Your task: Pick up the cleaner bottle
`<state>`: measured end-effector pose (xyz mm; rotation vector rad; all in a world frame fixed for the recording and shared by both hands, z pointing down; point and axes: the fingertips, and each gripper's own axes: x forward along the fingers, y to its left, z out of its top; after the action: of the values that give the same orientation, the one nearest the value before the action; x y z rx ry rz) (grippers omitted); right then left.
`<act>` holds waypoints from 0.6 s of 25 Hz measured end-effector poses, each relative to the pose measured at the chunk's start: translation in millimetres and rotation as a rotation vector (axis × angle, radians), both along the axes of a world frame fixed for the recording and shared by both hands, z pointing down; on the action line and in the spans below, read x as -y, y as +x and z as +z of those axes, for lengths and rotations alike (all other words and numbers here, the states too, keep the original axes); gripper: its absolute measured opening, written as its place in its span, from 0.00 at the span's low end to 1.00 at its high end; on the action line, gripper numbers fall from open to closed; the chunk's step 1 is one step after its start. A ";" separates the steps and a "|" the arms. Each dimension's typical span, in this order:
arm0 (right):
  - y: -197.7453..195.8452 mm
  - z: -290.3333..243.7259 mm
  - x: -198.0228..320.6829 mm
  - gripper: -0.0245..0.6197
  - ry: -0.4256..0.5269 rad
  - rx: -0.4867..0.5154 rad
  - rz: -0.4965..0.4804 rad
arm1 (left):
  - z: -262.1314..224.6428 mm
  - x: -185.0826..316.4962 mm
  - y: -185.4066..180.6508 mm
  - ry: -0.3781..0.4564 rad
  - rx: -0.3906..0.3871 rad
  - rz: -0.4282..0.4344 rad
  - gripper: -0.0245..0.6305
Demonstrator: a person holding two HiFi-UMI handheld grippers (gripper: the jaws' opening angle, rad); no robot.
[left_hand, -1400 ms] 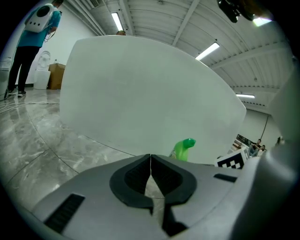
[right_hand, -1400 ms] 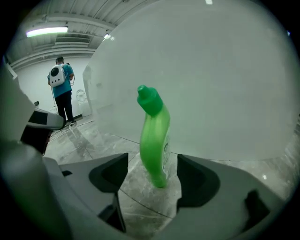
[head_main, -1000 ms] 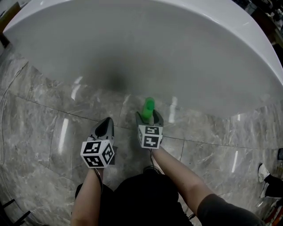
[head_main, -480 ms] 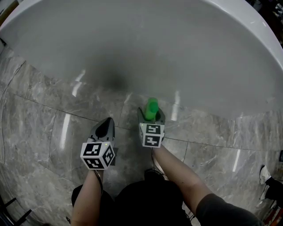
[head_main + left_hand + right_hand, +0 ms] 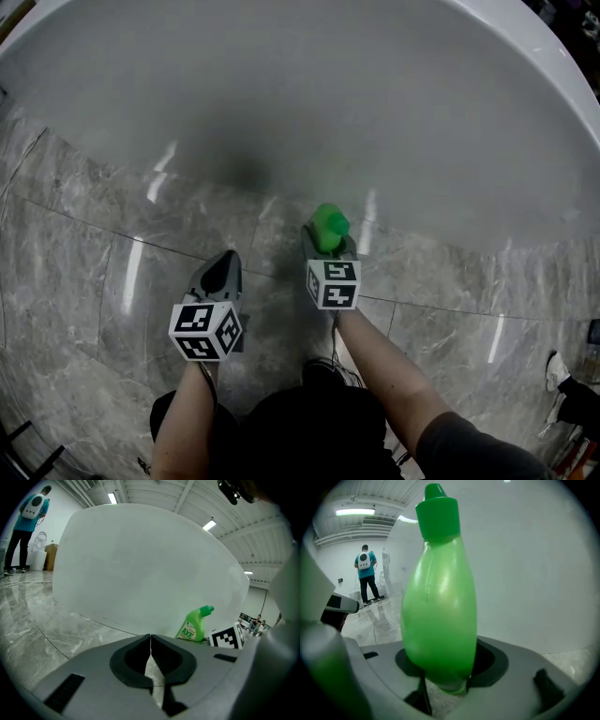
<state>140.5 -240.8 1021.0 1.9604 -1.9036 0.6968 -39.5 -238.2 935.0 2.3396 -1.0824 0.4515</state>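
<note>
The green cleaner bottle (image 5: 328,228) stands on the marble floor close to the white tub's wall. It fills the right gripper view (image 5: 440,611), upright, cap at the top. My right gripper (image 5: 329,247) has it between its jaws, which are closing, and the pads touch the lower body on both sides. My left gripper (image 5: 221,268) hovers to the bottle's left, apart from it, jaws shut with nothing in them (image 5: 150,641). In the left gripper view the bottle (image 5: 194,625) shows its label, beside the right gripper's marker cube (image 5: 227,637).
A large white tub (image 5: 375,112) curves across the far side, its wall just behind the bottle. Grey marble floor tiles (image 5: 84,234) spread to the left and right. A person with a backpack (image 5: 365,573) stands far off. A shoe (image 5: 561,366) lies at the right edge.
My right gripper has shifted a little to the right and its jaws have drawn in round the bottle. The left gripper has hardly moved.
</note>
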 end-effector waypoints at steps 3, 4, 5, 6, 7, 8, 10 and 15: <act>1.7 0.2 0.7 0.36 -0.017 -0.001 -0.022 | 2.4 -1.2 -1.1 -0.009 -0.003 -0.004 0.06; 2.7 0.7 0.5 0.36 -0.025 0.006 -0.022 | 3.7 -2.0 -1.8 -0.014 -0.001 -0.004 0.06; 3.8 1.3 0.7 0.36 -0.031 0.017 -0.018 | 5.3 -2.9 -3.1 -0.019 0.001 -0.005 0.06; 5.0 1.9 1.1 0.36 -0.036 0.034 -0.013 | 6.9 -3.6 -5.0 -0.025 0.002 -0.007 0.06; 6.2 2.3 1.6 0.35 -0.039 0.056 -0.007 | 8.2 -4.4 -6.9 -0.030 0.002 -0.011 0.06; 7.8 2.6 2.3 0.35 -0.040 0.086 0.000 | 9.0 -4.9 -8.5 -0.036 -0.001 -0.015 0.06; 11.6 2.8 3.7 0.35 -0.040 0.173 0.023 | 8.5 -5.1 -10.5 -0.042 -0.007 -0.018 0.06; 12.0 5.6 4.6 0.35 -0.038 0.491 0.105 | 0.3 -4.6 -14.8 -0.030 -0.010 -0.001 0.06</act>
<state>152.6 -245.4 1026.5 2.0094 -2.0308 1.3371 -54.3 -233.6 935.4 2.3130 -1.0655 0.4525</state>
